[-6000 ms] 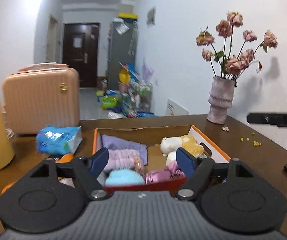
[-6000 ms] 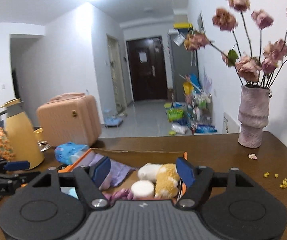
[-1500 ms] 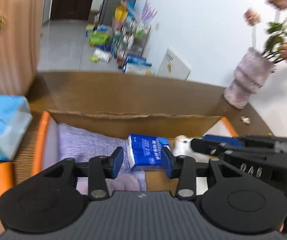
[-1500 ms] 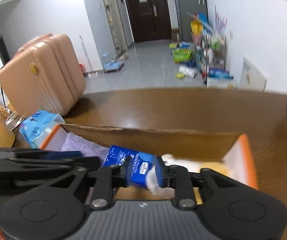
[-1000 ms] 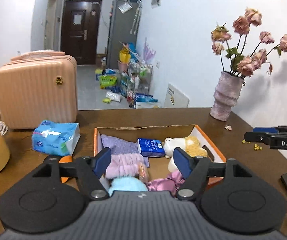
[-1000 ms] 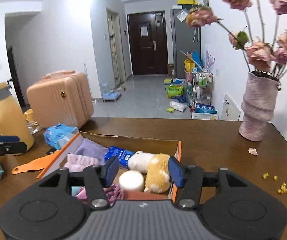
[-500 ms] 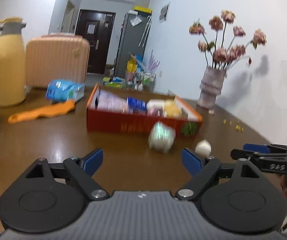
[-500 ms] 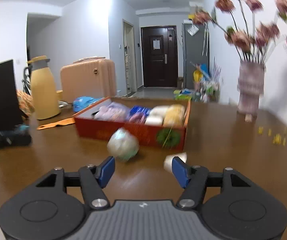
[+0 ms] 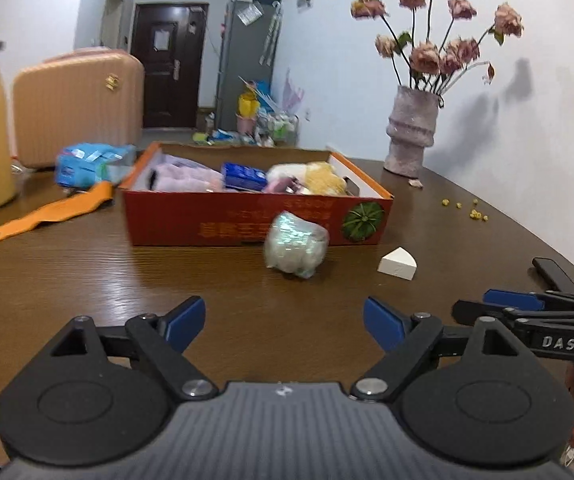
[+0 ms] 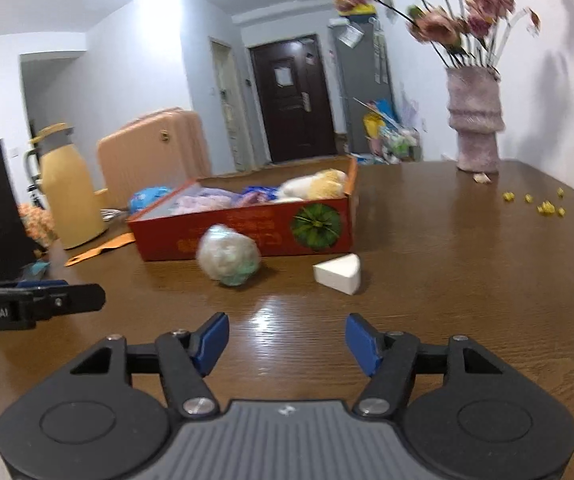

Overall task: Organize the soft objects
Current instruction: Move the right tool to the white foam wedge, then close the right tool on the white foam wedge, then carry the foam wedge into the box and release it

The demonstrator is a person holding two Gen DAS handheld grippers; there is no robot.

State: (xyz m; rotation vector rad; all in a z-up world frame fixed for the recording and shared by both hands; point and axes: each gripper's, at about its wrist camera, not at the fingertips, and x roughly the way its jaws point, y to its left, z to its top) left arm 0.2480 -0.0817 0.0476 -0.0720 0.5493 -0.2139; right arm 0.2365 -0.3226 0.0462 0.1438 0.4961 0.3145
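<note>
- On the brown wooden counter (image 9: 87, 272), just in front of the red-and-orange cardboard box (image 9: 247, 220), lies a crumpled pale-green bundle wrapped in clear plastic film (image 9: 295, 249), with a white wedge-shaped sponge (image 9: 398, 264) near it to the right; neither is in the box yet.
- The bundle looks light and squashy, its film likely slick; a broad pinch across its middle seems the safest hold, with gentle pressure so that it does not pop out sideways.
- The sponge appears light and springy; its two flat faces would give the pads the firmest purchase, though it may tip when first touched.
- Already inside the box: a fluffy lilac cloth (image 9: 185, 178), a small blue tissue packet (image 9: 245, 176) and a white-and-yellow plush toy (image 10: 315, 184).
- The left tool (image 9: 283, 326) stands spread wide with nothing between its pads, having just been opening; the right tool (image 10: 285, 344) is likewise spread and empty after opening a little. Both hang short of the two loose items.
- Readable writing: "DAS" on the right tool's arm seen from the left wrist, and "nRobot.AI" on the left tool's arm seen from the right wrist. Gold characters on the box front, beside a green melon picture (image 10: 315, 226), are too blurred to read.
</note>
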